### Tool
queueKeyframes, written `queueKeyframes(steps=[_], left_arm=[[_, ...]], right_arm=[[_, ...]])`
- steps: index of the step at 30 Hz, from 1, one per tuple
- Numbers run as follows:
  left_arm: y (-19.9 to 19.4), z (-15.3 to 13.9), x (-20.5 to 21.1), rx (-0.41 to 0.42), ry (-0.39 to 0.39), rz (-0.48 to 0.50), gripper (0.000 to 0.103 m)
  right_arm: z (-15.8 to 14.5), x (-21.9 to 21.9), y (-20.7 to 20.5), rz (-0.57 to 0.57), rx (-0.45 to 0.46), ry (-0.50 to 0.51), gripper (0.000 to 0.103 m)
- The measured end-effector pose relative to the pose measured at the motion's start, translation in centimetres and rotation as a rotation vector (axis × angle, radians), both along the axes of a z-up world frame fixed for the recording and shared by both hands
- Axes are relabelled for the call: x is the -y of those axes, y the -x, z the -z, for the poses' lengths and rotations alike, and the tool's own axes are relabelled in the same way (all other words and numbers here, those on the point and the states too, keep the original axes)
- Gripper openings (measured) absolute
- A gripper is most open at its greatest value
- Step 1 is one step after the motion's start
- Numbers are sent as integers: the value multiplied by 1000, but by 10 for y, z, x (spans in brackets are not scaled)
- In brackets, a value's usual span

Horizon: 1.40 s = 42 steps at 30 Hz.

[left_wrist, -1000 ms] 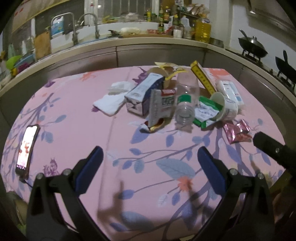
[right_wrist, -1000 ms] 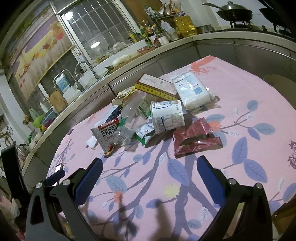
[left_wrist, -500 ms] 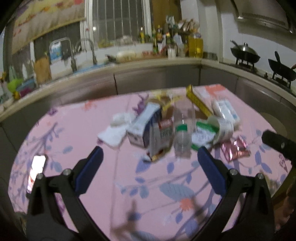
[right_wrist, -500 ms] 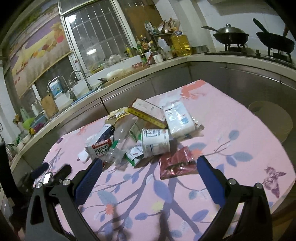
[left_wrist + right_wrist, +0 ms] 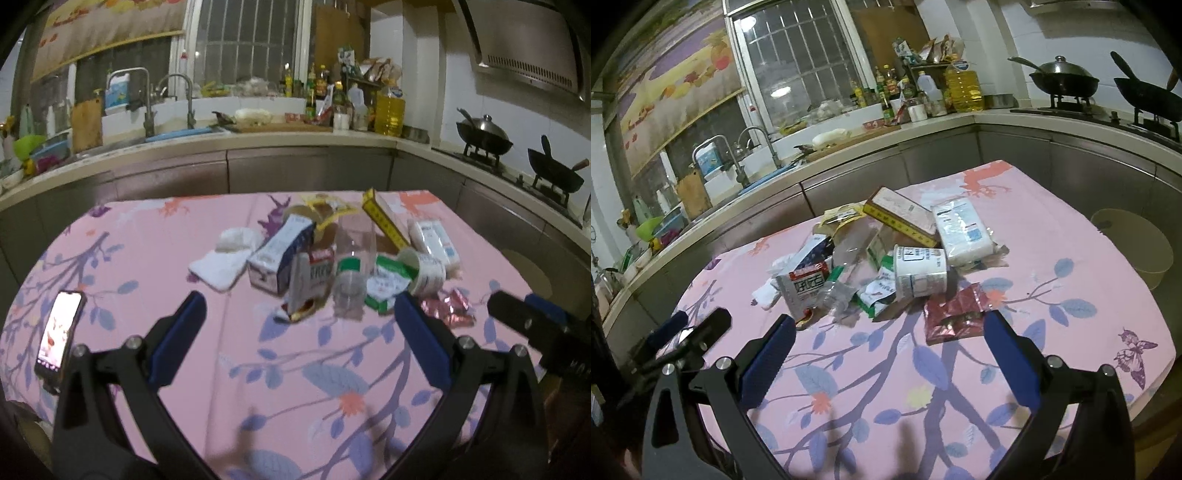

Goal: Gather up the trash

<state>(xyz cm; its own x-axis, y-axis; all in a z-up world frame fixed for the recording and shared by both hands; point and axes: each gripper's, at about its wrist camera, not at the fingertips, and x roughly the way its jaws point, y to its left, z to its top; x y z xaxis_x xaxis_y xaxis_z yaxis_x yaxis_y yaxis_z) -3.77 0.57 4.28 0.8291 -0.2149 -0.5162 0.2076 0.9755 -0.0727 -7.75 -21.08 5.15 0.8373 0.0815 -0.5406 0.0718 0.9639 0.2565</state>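
Trash lies heaped ahead of both tools on the pink floral tablecloth (image 5: 155, 258). The left gripper (image 5: 301, 332) and right gripper (image 5: 890, 343) hover with jaws spread wide, holding nothing. Nearest the right one lies a red foil wrapper (image 5: 955, 314); beyond it a white tub (image 5: 919, 271), a clear bottle (image 5: 349, 284), a milk carton (image 5: 279, 258), then a yellow box (image 5: 901, 216).

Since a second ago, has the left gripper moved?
Yes. The left gripper has drawn back and tilted up: in its own view the trash pile sits lower, with more window above the counter.
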Motion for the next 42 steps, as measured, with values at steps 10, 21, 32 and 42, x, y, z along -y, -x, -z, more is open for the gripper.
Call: queueKeyframes(steps=[10,21,32,42], left_arm=[[10,12,-24,-29,94,-67,98],[12,6,-19,5,74,-54,98],[-24,-38,-29,117,29,-132,98],[-45,-74,-52,153,107,-186,98]], right_arm=[[7,1,3,3,-18,-28,98],[12,-4,1,-16,-49,-24,98],[-27,5,-13,2,63,33,98],[-63,7,-23,-9,184,39,98]])
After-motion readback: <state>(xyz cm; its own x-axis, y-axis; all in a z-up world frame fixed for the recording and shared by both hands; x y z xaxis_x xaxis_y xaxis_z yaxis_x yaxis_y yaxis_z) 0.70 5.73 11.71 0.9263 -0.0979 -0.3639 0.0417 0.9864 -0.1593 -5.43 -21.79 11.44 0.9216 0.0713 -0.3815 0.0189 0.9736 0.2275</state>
